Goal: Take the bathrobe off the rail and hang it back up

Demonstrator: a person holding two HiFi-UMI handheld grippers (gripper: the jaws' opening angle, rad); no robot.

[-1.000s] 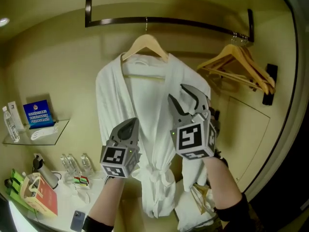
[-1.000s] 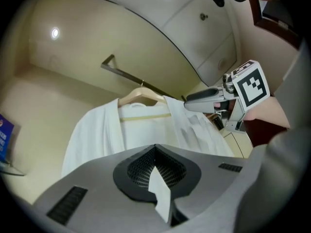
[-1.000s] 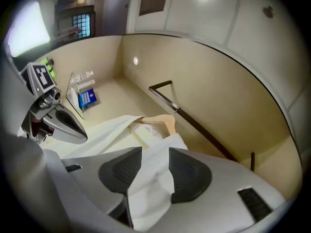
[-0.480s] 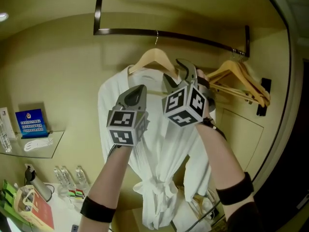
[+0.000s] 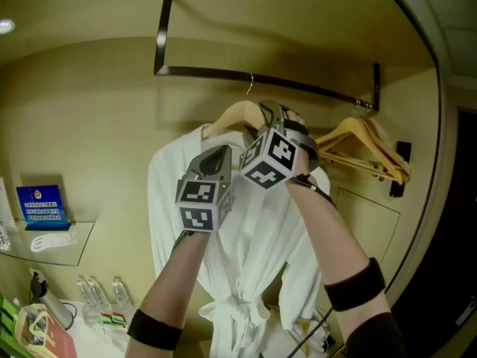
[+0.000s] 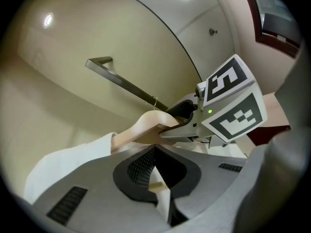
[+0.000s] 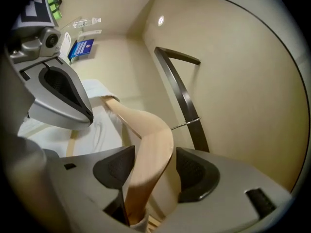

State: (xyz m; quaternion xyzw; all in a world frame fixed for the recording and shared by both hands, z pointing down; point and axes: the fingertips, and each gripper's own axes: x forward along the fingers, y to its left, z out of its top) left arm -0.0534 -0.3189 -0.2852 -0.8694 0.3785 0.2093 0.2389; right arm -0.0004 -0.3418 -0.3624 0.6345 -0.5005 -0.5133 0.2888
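**A:** Bathrobe [image 5: 253, 252] first. Where do you have it?

**B:** I see the white bathrobe draped on a wooden hanger [image 5: 231, 116], and the hanger's hook is over the dark rail [image 5: 209, 71]. It hangs down in front of the wall, its belt knotted low at the front.

**A:** And your right gripper [image 7: 154, 169]?

**B:** I have it up at the top of the hanger. Its jaws have just been opening and now stand wide apart, with the hanger's wooden neck running up between them. There is a clear gap on the rail side. On the other side the wood lies close to the pad, and I can't tell whether it touches.

**A:** The left gripper [image 6: 154, 148]?

**B:** Its jaws are together with nothing pinched between the tips. It points up just beneath the hanger's arm, in front of the robe's collar. I can't tell whether it touches the wood.

**A:** Anything else on your screen?

**B:** Spare hangers [image 5: 365, 144] bunched at the rail's right end. Down left there is a glass shelf [image 5: 52, 245] with a blue sign [image 5: 41, 203] on it.
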